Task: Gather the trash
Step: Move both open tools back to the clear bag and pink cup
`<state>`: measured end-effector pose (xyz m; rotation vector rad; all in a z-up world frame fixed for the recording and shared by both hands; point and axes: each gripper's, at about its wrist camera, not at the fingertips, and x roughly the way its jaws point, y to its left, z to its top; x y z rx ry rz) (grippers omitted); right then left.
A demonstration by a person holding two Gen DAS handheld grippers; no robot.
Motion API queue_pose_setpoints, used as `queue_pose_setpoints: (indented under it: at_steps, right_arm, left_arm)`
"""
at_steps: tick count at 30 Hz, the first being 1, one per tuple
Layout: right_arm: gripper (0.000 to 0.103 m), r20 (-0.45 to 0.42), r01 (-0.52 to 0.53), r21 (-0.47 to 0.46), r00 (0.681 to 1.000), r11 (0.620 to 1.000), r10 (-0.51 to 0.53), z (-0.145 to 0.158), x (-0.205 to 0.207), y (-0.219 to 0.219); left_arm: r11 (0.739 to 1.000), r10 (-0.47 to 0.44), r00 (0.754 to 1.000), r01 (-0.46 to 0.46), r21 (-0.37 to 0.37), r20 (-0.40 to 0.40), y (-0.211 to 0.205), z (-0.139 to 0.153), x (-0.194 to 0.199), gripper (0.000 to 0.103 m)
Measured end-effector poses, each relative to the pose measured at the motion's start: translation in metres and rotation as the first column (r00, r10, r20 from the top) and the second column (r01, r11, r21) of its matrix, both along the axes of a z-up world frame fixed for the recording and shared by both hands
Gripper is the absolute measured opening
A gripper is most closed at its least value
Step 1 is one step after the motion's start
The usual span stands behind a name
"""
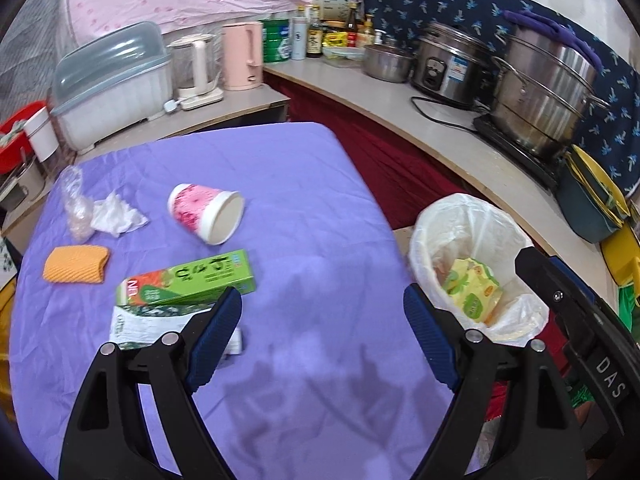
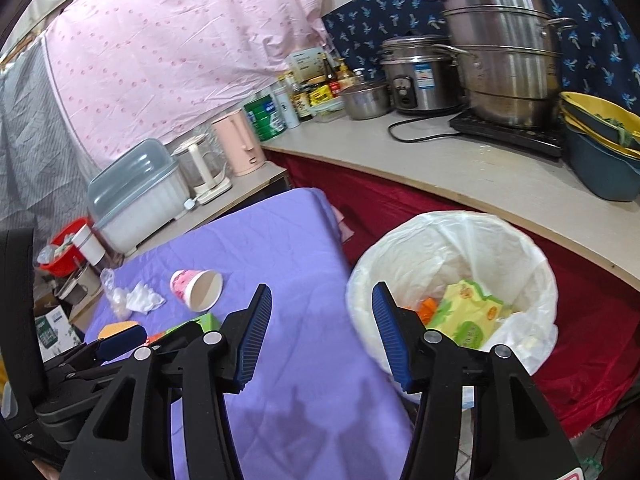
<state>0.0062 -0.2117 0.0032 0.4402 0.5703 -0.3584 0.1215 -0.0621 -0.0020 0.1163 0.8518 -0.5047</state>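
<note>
left tongs (image 1: 322, 312) agape, "das" lettering (image 1: 610, 378)

The left gripper's (image 1: 322, 309) finger (image 1: 216, 336) hides the near part of a white wrapper (image 1: 148, 326) and a corner of the green box (image 1: 188, 278). In the right view that box (image 2: 206, 322) shows only as a scrap behind the right gripper's (image 2: 320, 312) finger (image 2: 252, 340), and the orange sponge (image 2: 116, 327) is mostly covered by the left gripper (image 2: 108, 348). A small orange thing (image 2: 426, 307) in the bin (image 2: 460, 224) is half hidden; what it is cannot be told. The bin's base lies behind the table (image 2: 288, 240). The bottle labels (image 1: 314, 40) on the counter are too small to read.
</note>
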Motion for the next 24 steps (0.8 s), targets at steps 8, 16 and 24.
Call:
queue_pose_setpoints:
  at_steps: [8,16,24]
  right_arm:
    - [0.051,-0.025,-0.107,0.003,0.994,0.994,0.107,-0.007,0.039,0.049]
    - [0.051,-0.06,-0.183,0.02,0.981,0.983,0.183,-0.019,0.078,0.087]
    - [0.051,-0.09,-0.239,0.042,0.966,0.97,0.242,-0.033,0.127,0.113]
  left_arm:
    - [0.993,0.114,0.993,-0.114,-0.001,-0.017,0.063,-0.008,0.024,0.079]
    - [0.972,0.235,0.971,-0.235,-0.003,-0.037,0.129,-0.014,0.056,0.079]
    - [0.945,0.328,0.943,-0.328,-0.004,-0.051,0.183,-0.021,0.098,0.082]
